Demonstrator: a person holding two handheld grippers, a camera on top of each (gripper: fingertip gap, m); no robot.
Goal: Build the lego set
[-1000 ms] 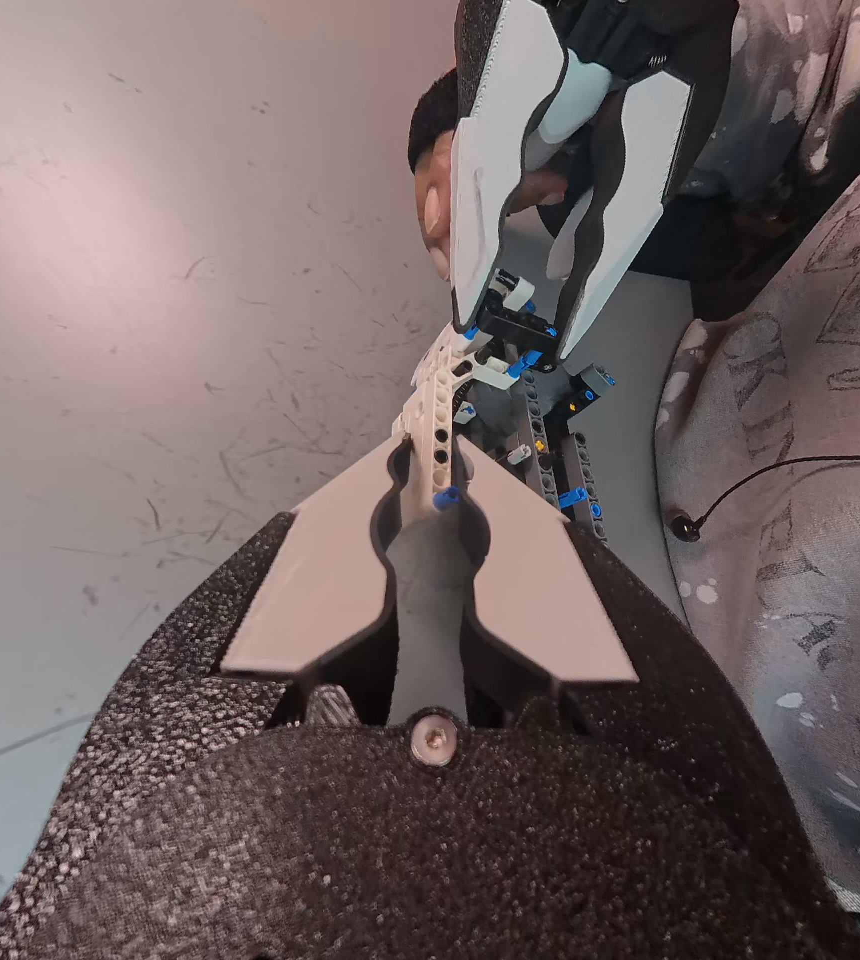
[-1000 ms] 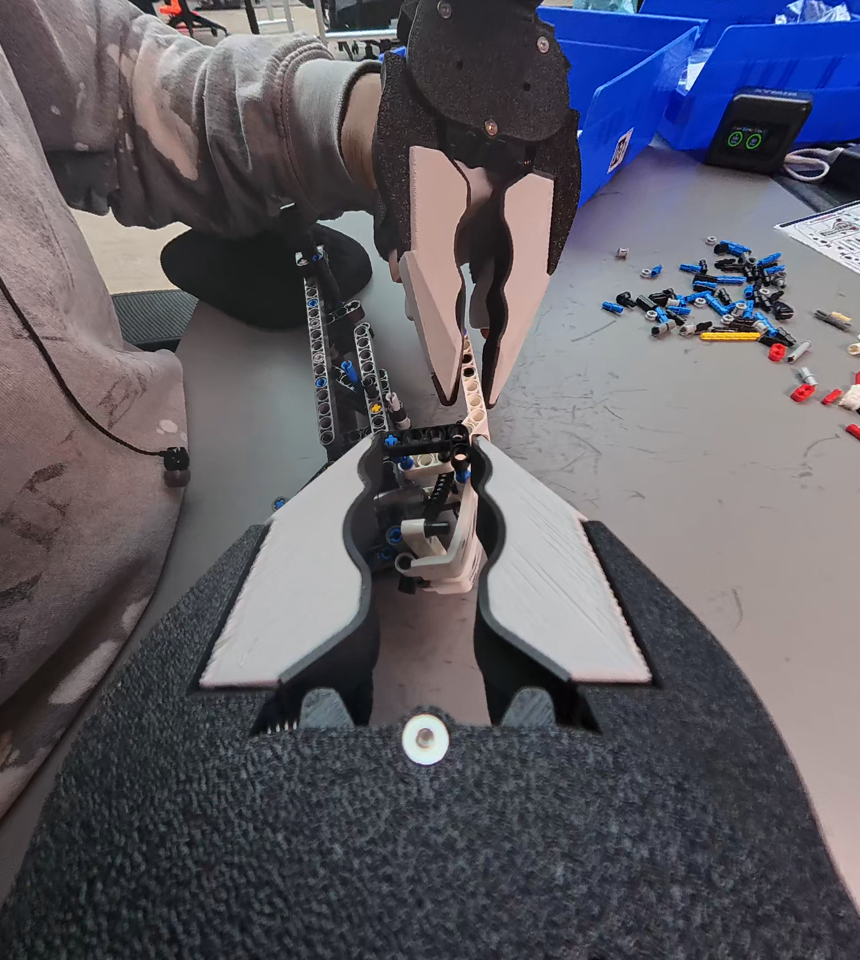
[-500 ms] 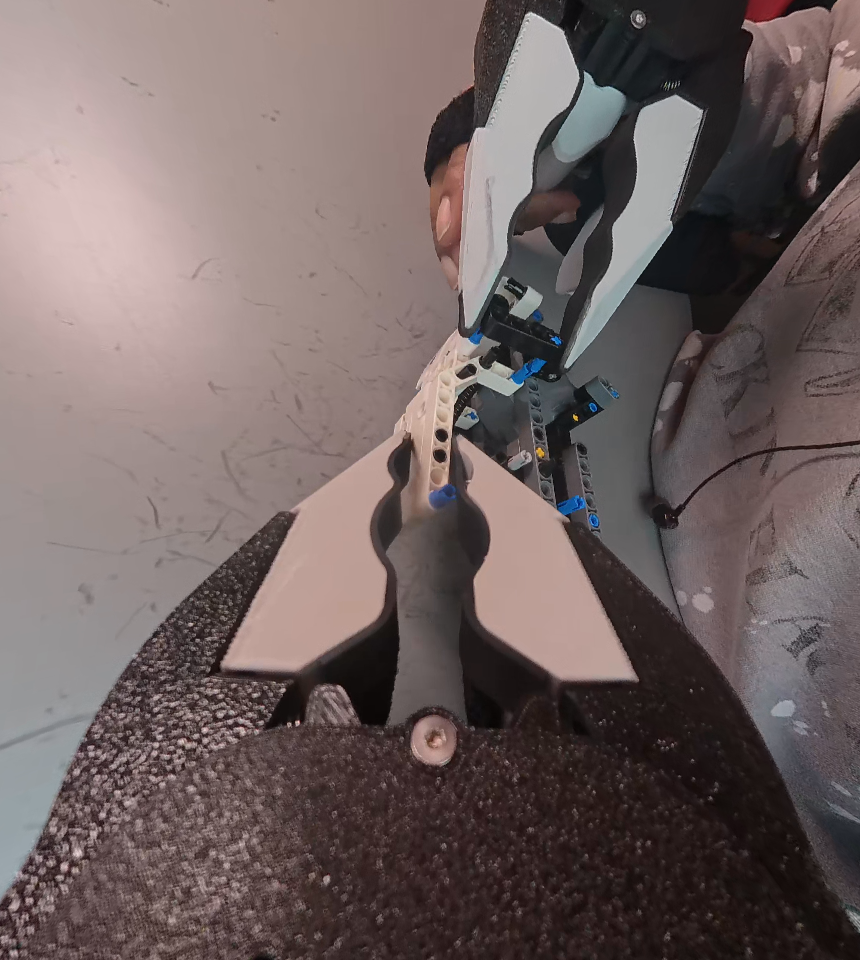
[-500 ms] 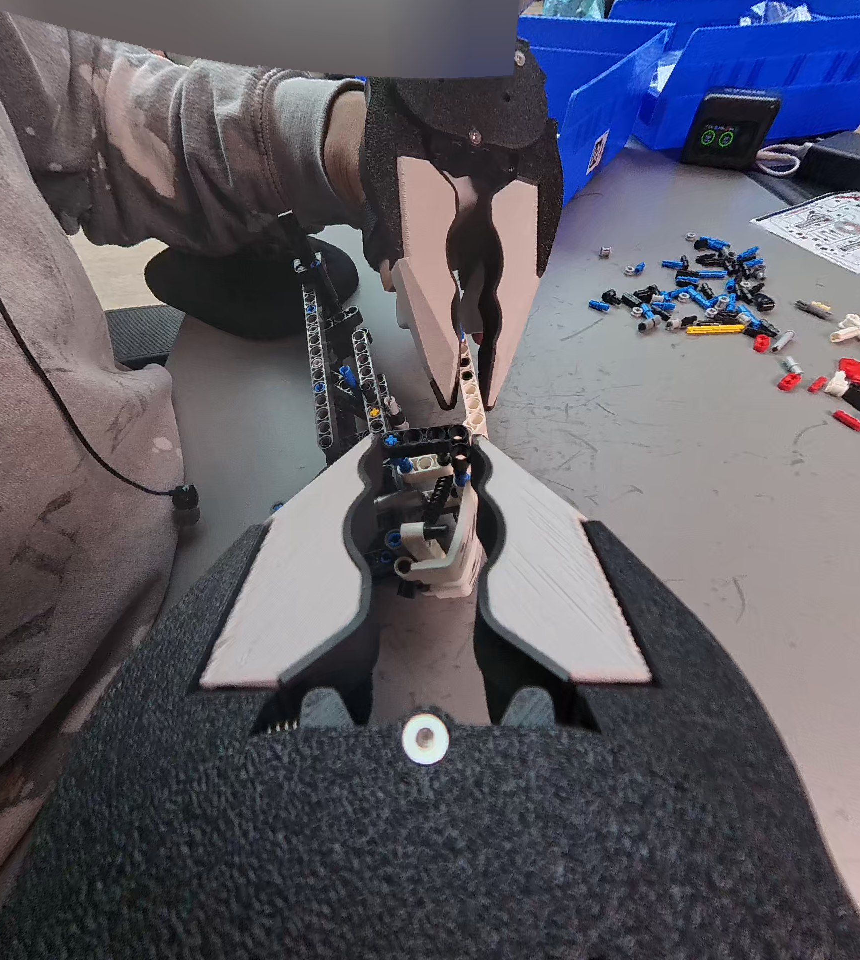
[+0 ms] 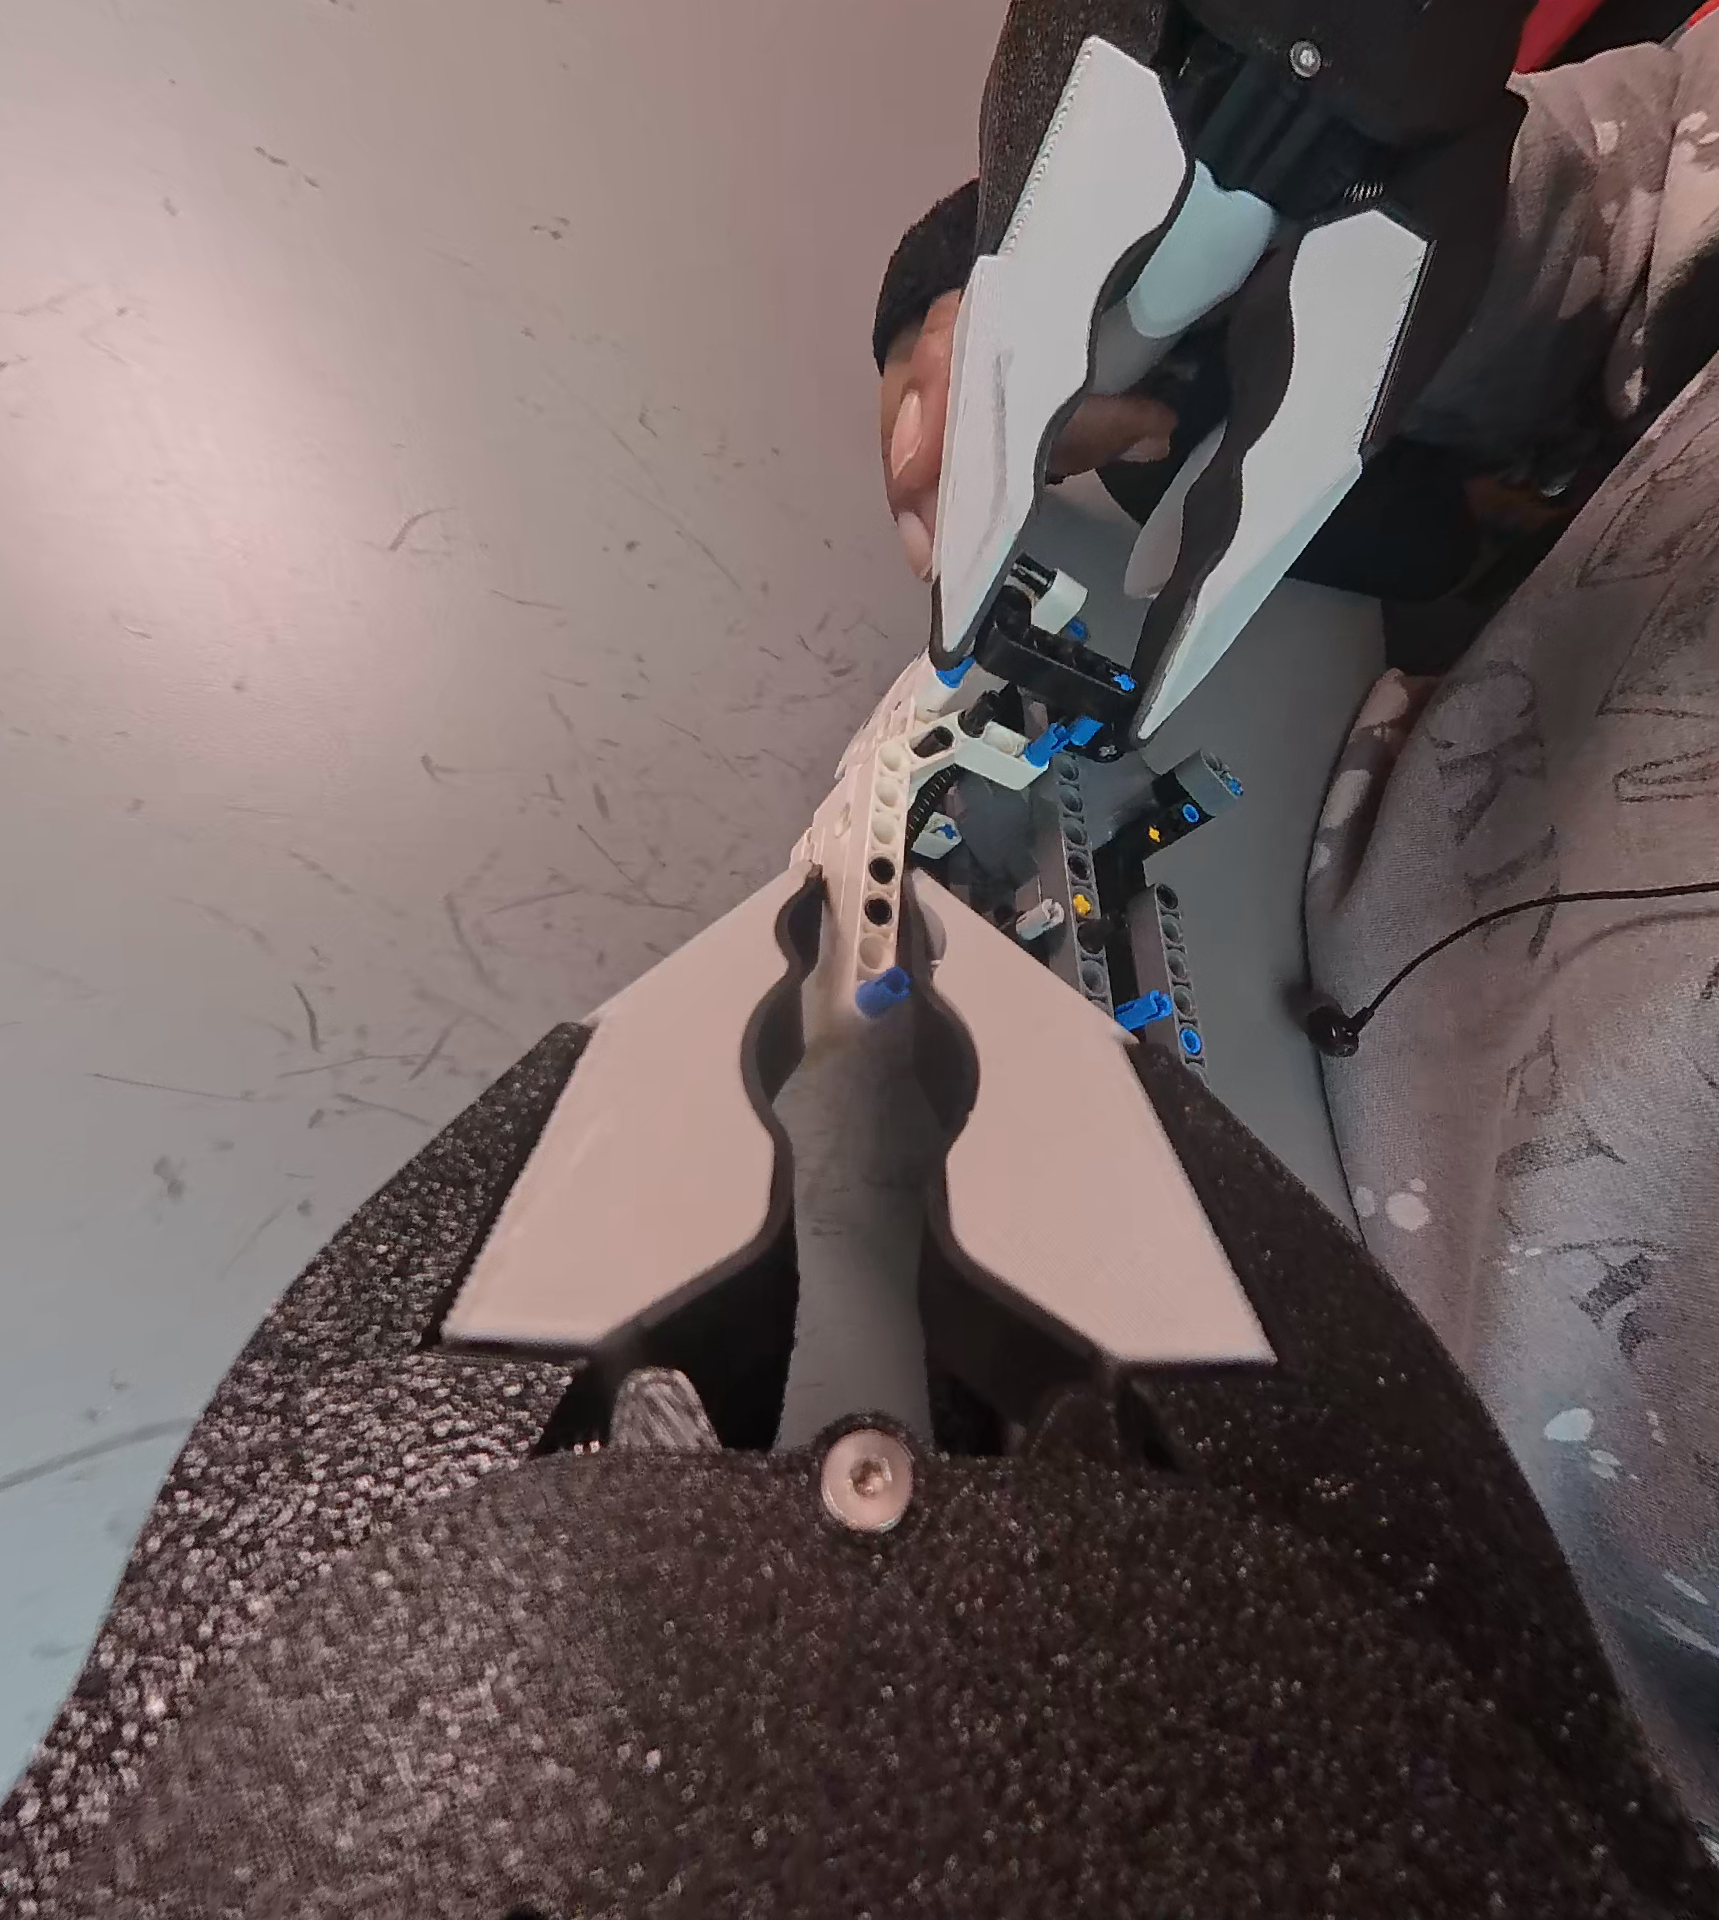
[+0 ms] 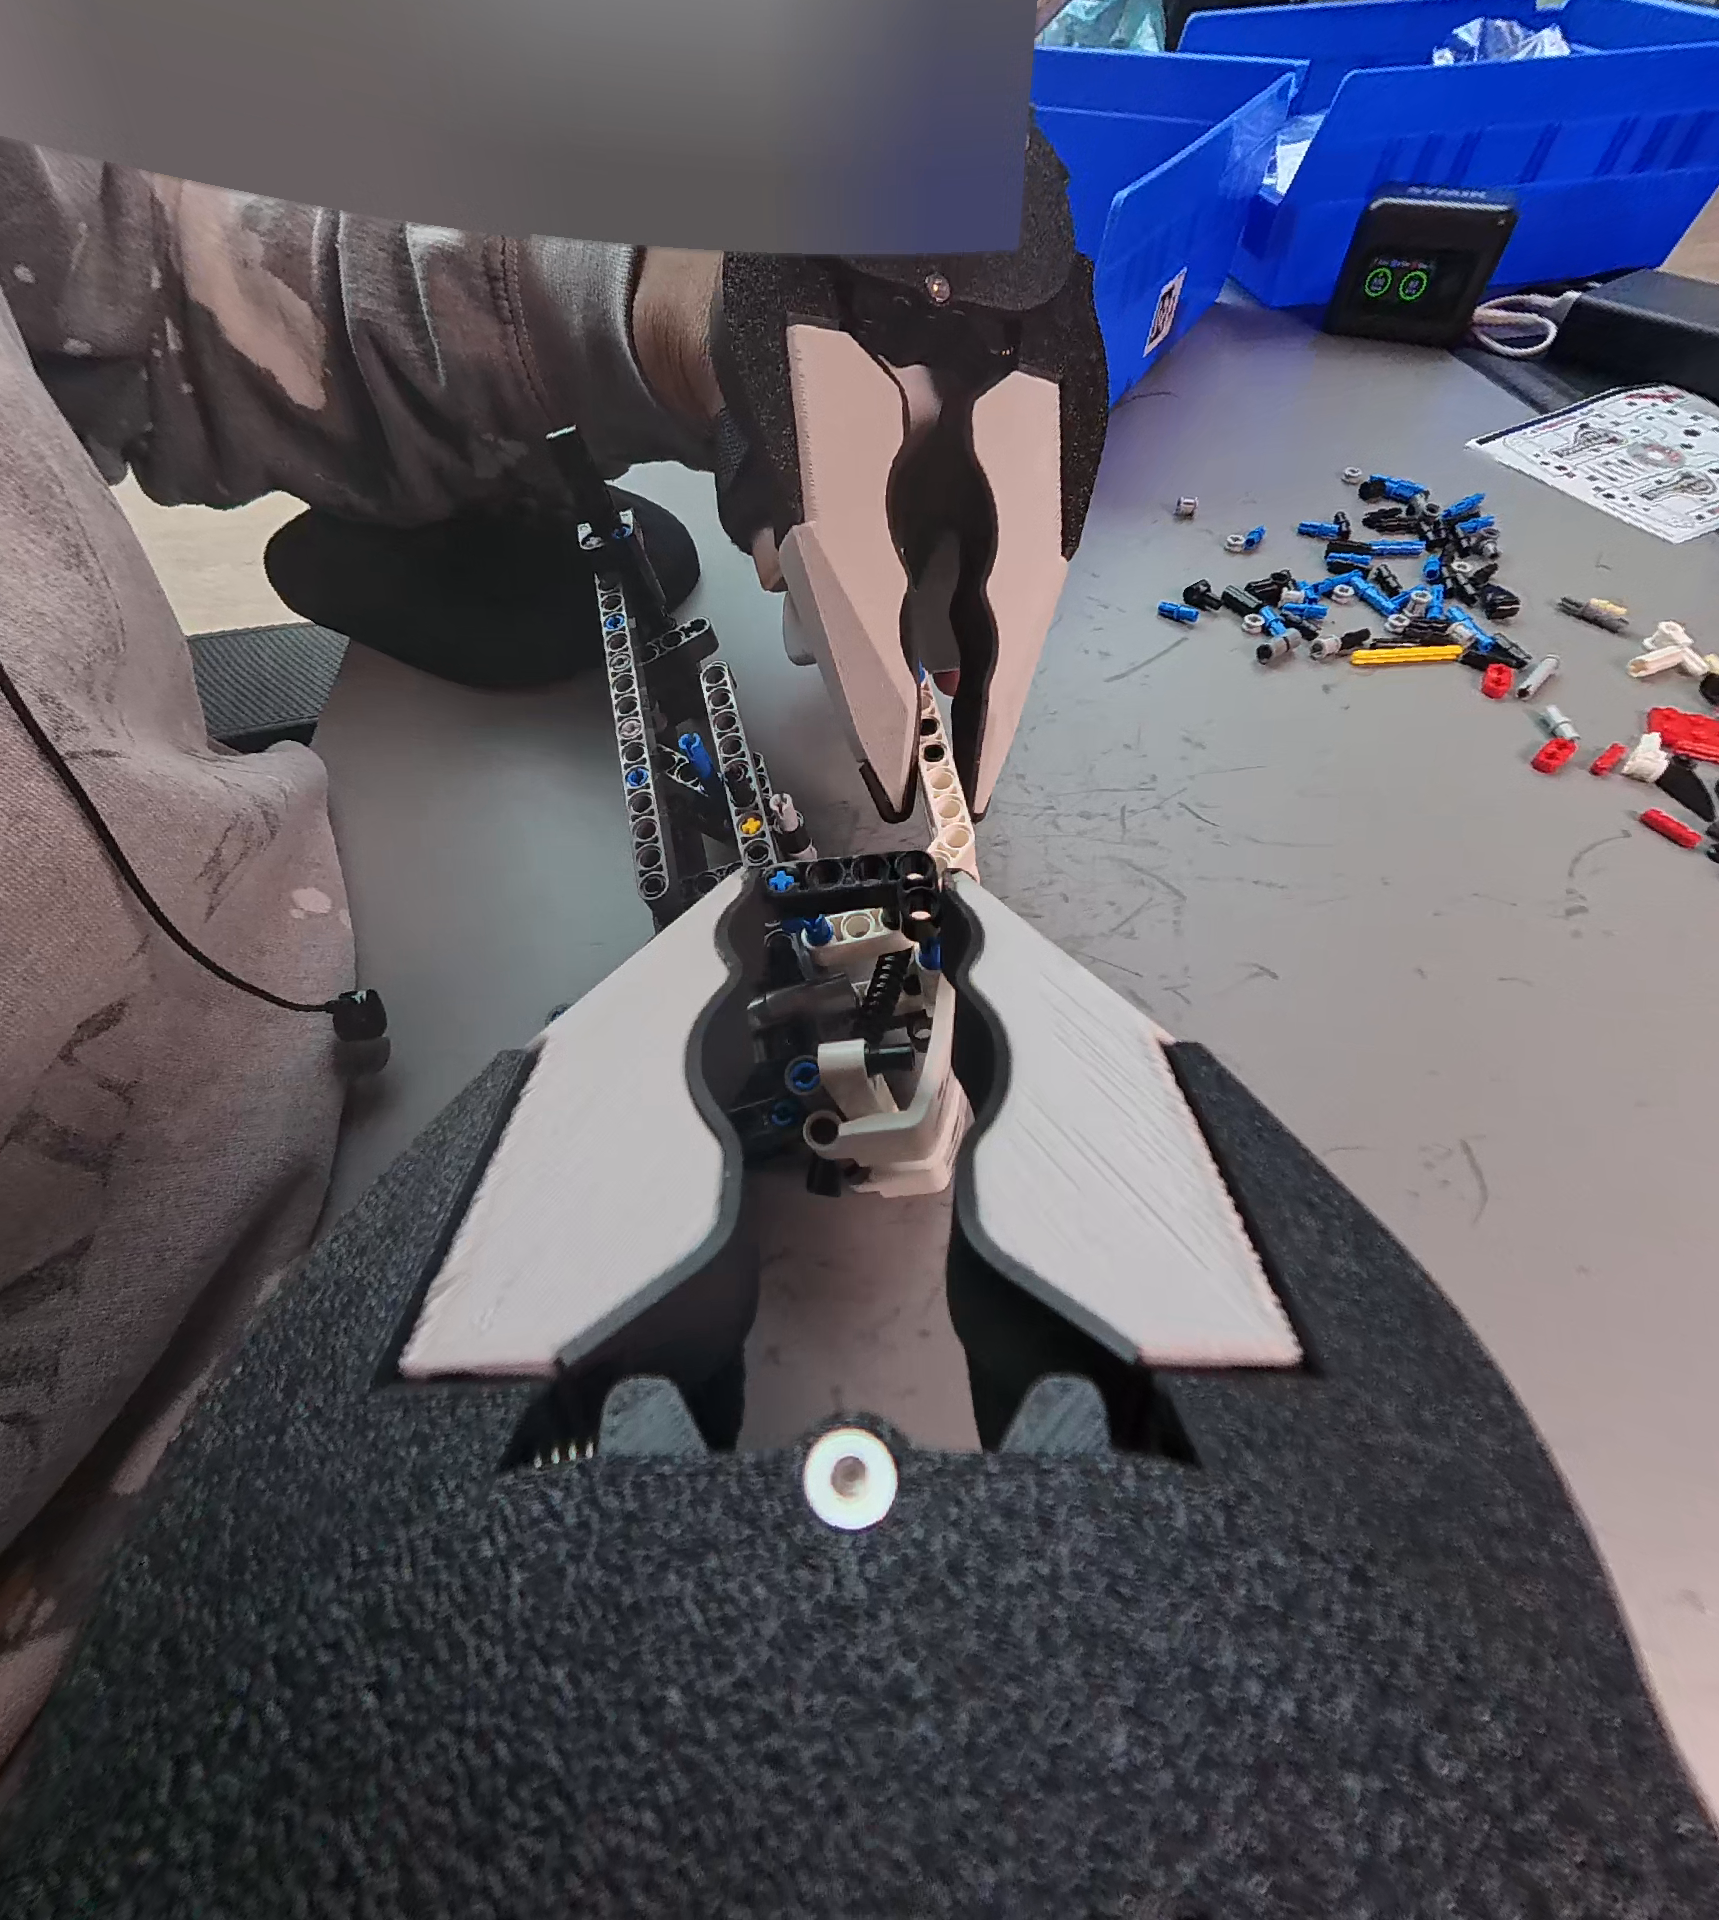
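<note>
The lego build is a grey and black beam frame (image 6: 637,748) with a white and black part at its near end. It rests on the grey table (image 6: 1302,1039). My left gripper (image 5: 865,883) is shut on a white holed beam (image 5: 881,831) that carries a blue pin (image 5: 881,992). It also shows in the right wrist view (image 6: 928,805), pointing down on that beam (image 6: 946,800). My right gripper (image 6: 855,883) is shut on the black beam (image 6: 855,871) at the top of the white and black part. In the left wrist view, the right gripper (image 5: 1042,675) grips that black beam (image 5: 1052,660) from above.
A pile of blue and black loose pins (image 6: 1374,592) and red and white parts (image 6: 1707,748) lie at the right. An instruction sheet (image 6: 1655,457), blue bins (image 6: 1457,156) and a black device with a screen (image 6: 1416,270) are behind. A person's sleeve and body fill the left side. The gap from one gripper's tips to the other's is roughly 5 cm.
Both grips hold as before. The grippers and the build have shifted only slightly, and the scene has slid a little in both views.
</note>
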